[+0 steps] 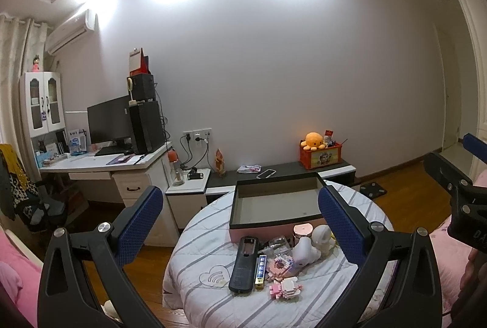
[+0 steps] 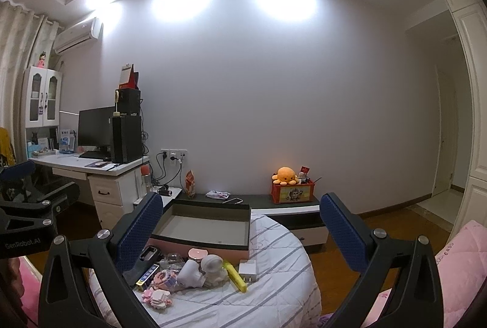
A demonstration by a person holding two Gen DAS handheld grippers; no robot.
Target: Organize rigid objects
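On a round table with a striped cloth [image 1: 213, 306] stands an empty pink box with a dark rim [image 1: 275, 201] [image 2: 202, 226]. In front of it lies a cluster of small objects: a black remote [image 1: 243, 265], a pink block toy [image 1: 286, 287] [image 2: 158, 297], a white figurine [image 1: 306, 250] [image 2: 211, 265], a pink candle jar [image 1: 303, 229], a yellow marker [image 2: 234, 276] and a white charger [image 2: 248, 270]. My left gripper [image 1: 240, 224] hovers open above and before the cluster. My right gripper [image 2: 240, 232] is open too, raised near the table's right side. Neither holds anything.
Behind the table runs a low dark cabinet [image 1: 289, 168] with a phone [image 1: 266, 173], an orange crate and an octopus plush [image 1: 315, 140]. A desk with a monitor [image 1: 109, 122] stands at left. Pink bedding [image 2: 456, 261] lies at right; wooden floor surrounds the table.
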